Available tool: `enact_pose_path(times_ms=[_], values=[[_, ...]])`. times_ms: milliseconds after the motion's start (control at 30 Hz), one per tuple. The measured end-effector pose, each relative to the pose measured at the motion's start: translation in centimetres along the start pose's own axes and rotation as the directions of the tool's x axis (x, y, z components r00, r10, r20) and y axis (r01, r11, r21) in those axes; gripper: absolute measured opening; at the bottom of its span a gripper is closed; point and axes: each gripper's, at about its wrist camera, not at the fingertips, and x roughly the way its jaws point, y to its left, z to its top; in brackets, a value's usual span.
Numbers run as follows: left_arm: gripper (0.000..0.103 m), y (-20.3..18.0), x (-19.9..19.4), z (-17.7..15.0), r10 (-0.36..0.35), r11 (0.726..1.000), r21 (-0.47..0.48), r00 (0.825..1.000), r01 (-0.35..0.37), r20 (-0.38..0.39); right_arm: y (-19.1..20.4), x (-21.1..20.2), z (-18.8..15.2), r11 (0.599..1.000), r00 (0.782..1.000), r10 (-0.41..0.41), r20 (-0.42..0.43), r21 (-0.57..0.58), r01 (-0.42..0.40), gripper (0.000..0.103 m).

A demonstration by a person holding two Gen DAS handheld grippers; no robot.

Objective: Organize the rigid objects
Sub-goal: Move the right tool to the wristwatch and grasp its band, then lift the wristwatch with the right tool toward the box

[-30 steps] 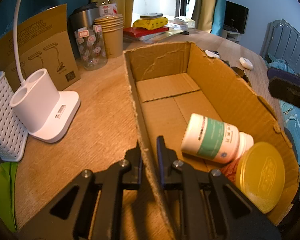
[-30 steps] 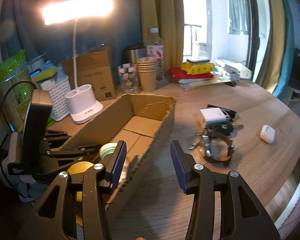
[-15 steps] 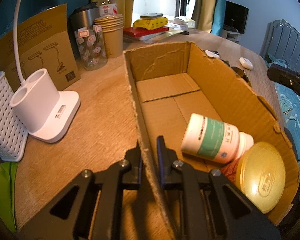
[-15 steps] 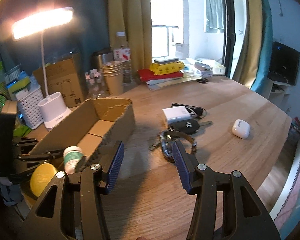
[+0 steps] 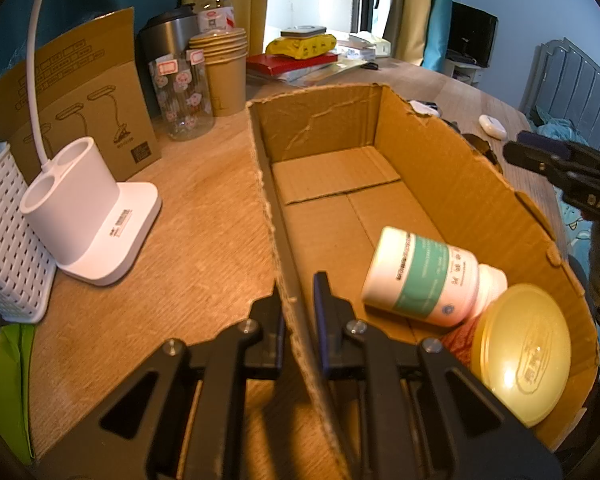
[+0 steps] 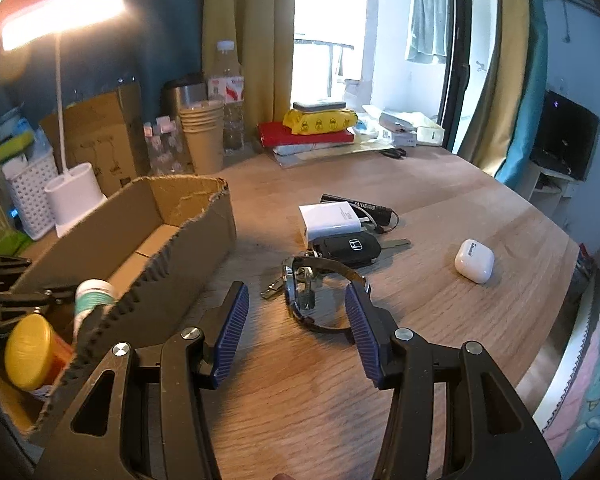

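— What have your left tongs got?

— They're clamped tight on the near wall of the box, one finger outside, one inside. In the box lie a white bottle on its side and a yellow-lidded jar touching it.

— And the right tongs?

— Half open, empty, hanging above the bench right of the box. Between my fingertips I see a watch; a car key and white charger lie just beyond, an earbud case farther right.
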Motion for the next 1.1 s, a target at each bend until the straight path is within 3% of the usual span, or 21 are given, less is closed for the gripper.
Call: enact_pose_path(times_ms=[500,900,967,1100], values=[[0.013,0.0,0.0,0.0,0.000,1.000,0.000,1.000,0.000,0.000,0.6,4.1,0.1,0.997,0.997,0.029,-0.069,-0.070,-0.034,0.052],[0.013,0.0,0.0,0.0,0.000,1.000,0.000,1.000,0.000,0.000,0.7,6.0,0.3,0.995,0.993,0.040,-0.113,-0.087,-0.050,0.026],[0.013,0.0,0.0,0.0,0.000,1.000,0.000,1.000,0.000,0.000,0.7,6.1,0.3,0.995,0.992,0.041,-0.116,-0.087,-0.051,0.013],[0.013,0.0,0.0,0.0,0.000,1.000,0.000,1.000,0.000,0.000,0.7,6.1,0.3,0.995,0.993,0.044,-0.114,-0.085,-0.054,0.011]])
